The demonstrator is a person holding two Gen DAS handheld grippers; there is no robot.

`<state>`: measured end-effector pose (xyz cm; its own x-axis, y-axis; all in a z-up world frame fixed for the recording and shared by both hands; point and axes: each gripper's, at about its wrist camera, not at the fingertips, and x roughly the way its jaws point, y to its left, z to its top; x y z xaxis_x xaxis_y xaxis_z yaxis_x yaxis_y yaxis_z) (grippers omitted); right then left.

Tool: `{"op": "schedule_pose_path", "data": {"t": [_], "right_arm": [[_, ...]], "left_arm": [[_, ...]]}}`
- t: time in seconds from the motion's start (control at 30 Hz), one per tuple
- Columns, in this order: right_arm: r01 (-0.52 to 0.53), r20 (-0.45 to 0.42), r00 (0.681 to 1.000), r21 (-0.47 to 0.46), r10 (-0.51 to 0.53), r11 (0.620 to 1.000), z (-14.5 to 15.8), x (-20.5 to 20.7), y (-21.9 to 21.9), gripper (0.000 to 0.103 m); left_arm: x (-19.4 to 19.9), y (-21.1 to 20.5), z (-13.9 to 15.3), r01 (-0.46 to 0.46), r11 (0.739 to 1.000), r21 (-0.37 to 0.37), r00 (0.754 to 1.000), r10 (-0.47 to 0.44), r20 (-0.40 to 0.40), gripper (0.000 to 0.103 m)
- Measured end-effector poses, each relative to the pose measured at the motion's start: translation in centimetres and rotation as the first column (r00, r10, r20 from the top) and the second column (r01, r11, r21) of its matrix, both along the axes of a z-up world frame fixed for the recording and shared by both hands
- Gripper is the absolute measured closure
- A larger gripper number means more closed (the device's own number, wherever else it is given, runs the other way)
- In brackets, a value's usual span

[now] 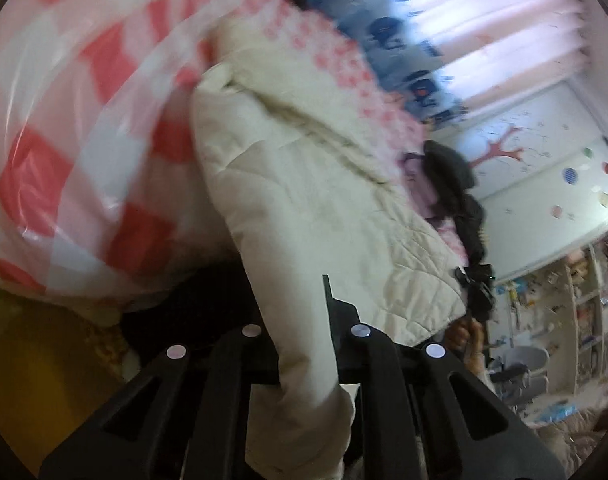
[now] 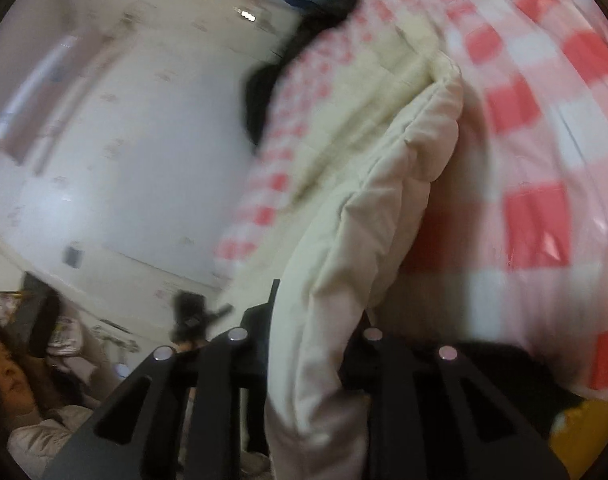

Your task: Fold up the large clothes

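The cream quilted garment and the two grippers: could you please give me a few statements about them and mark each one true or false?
1. The left gripper is shut on the cream quilted garment. True.
2. The right gripper hangs open with nothing between its fingers. False: it is clamped on a padded edge of the same garment.
3. The bedding behind the garment is pink and white check. True.
4. The garment is dark blue. False: it is cream.
5. In the left wrist view a tree picture shows on a white wall panel. True.
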<state>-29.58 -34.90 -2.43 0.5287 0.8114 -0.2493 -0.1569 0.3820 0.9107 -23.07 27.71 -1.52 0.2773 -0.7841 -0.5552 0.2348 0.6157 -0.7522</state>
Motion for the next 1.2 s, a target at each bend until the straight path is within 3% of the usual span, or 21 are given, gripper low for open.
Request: {"op": "schedule_pose_path", "data": {"t": [0.13, 0.23, 0.37, 0.53, 0.67, 0.73, 0.8, 0.9, 1.07, 1.2], "right_arm": [[0.0, 0.178, 0.983, 0.174, -0.031, 0.985, 3.2, -2.2, -0.6, 0.081], [-0.015, 0.252, 0.967, 0.226, -0.044, 0.974, 4.5, -3.6, -1.2, 0.081], [-0.006, 0.235, 0.97, 0.262, -0.058, 0.965, 2.9, -3.5, -1.9, 0.081], [0.021, 0.179, 0.981, 0.31, -0.08, 0.951, 0.6, -1.9, -1.8, 0.081], [0.017, 0.193, 0.978, 0.311, -0.08, 0.95, 1.2, -0.7, -1.9, 0.081], [0.018, 0.199, 0.976, 0.313, -0.084, 0.95, 1.6, 0.1, -2.0, 0.081], [0.023, 0.206, 0.974, 0.325, -0.095, 0.946, 2.0, 1.3, -2.3, 0.081], [0.045, 0.213, 0.969, 0.34, -0.124, 0.939, 3.0, 3.9, -2.8, 0.081], [0.118, 0.223, 0.954, 0.343, -0.203, 0.932, 5.7, 10.6, -4.3, 0.081], [0.213, 0.166, 0.947, 0.317, -0.276, 0.924, 5.7, 17.4, -5.4, 0.081]], "left_arm": [[-2.6, 0.6, 4.9, 0.074, 0.996, -0.044, 0.991, -0.069, 0.113, 0.093], [-3.7, 1.4, 6.2, 0.059, 0.998, 0.005, 0.989, -0.059, 0.139, 0.093], [-3.6, 1.4, 5.6, 0.008, 0.994, 0.106, 0.993, -0.02, 0.12, 0.093], [-3.7, 0.1, 5.6, -0.003, 0.98, 0.197, 0.988, -0.028, 0.15, 0.093], [-3.5, -0.6, 6.7, -0.03, 0.97, 0.24, 0.981, -0.018, 0.192, 0.092], [-3.0, -0.3, 7.3, -0.049, 0.978, 0.202, 0.979, 0.007, 0.203, 0.092], [-1.5, 0.5, 7.9, -0.081, 0.991, 0.105, 0.979, 0.06, 0.195, 0.093], [1.9, 1.5, 9.4, -0.139, 0.99, 0.002, 0.969, 0.135, 0.205, 0.092], [10.0, 1.4, 11.2, -0.24, 0.965, -0.106, 0.942, 0.258, 0.215, 0.092], [18.0, -0.1, 9.5, -0.34, 0.935, -0.105, 0.92, 0.354, 0.171, 0.092]]}}
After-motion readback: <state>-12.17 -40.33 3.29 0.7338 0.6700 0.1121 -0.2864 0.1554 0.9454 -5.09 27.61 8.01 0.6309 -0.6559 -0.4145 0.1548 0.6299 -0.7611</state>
